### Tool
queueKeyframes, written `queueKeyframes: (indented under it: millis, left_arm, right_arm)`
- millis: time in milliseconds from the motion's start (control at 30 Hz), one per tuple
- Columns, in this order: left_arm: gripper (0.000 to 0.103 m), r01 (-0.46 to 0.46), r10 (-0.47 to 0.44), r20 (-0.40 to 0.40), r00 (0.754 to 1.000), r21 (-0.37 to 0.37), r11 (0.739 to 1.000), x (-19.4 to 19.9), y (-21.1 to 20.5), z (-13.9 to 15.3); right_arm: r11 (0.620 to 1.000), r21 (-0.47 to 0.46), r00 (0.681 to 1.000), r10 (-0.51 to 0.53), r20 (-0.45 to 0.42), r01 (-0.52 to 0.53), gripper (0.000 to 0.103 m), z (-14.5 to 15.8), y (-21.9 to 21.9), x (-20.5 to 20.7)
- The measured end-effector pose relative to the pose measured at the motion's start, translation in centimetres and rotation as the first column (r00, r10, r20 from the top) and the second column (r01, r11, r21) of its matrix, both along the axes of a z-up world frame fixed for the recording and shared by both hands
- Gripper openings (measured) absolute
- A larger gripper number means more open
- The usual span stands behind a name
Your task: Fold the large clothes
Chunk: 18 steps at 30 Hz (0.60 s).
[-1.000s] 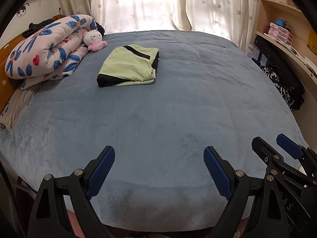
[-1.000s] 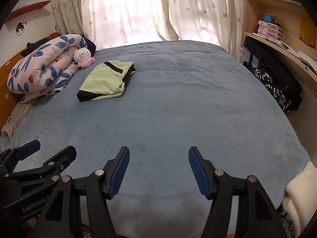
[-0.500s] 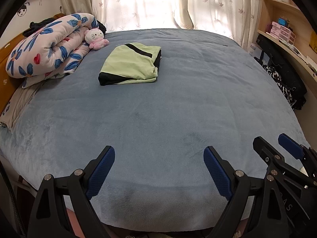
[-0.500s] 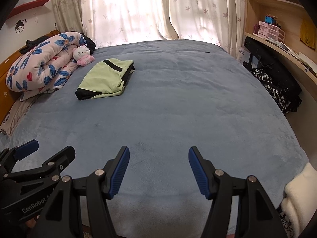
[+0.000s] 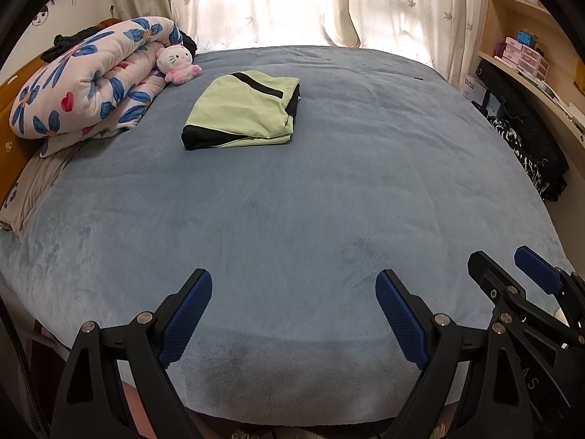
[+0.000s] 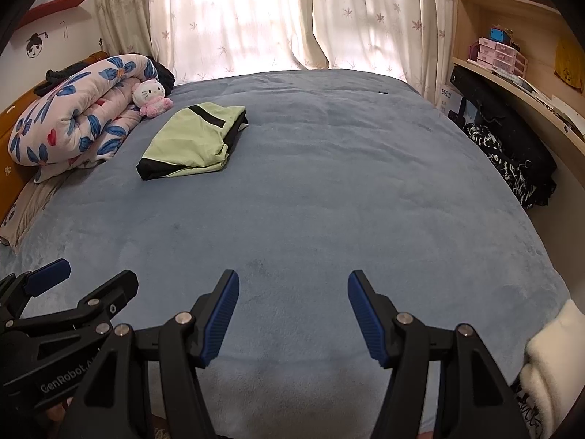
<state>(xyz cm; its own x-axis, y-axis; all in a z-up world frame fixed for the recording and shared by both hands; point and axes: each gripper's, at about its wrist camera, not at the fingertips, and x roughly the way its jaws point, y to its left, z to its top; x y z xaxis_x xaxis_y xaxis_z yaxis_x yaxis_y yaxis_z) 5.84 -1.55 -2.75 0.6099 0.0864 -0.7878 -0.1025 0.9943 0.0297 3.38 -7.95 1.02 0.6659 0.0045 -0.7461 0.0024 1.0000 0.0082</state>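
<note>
Bed (image 5: 292, 201): fills the middle of both views.
Folded garment (image 5: 243, 111): on the bed's far left part, lying flat.
Rolled quilt (image 5: 87, 80): left of the garment, along the bed's left edge, against the headboard (image 5: 14, 135).
Plush toy (image 5: 177, 64): on the quilt's far end, behind and left of the garment.
Curtains (image 6: 256, 14): behind the bed.
Shelves (image 6: 512, 55): right of the bed.
Left gripper (image 5: 294, 311) and right gripper (image 6: 292, 314): side by side over the bed's near edge, well apart from the garment, nothing between their fingers.
</note>
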Motion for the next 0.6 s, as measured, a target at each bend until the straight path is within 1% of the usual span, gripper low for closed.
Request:
queueKeyframes:
  millis: [600]
  left_arm:
    - [0.090,-0.003,0.003,-0.015,1.000,-0.006,1.000,0.38,0.38,-0.47]
  right_arm:
    - [1.000,-0.006,1.000,0.003,-0.008,-0.003,0.062,-0.34,0.13,0.08]
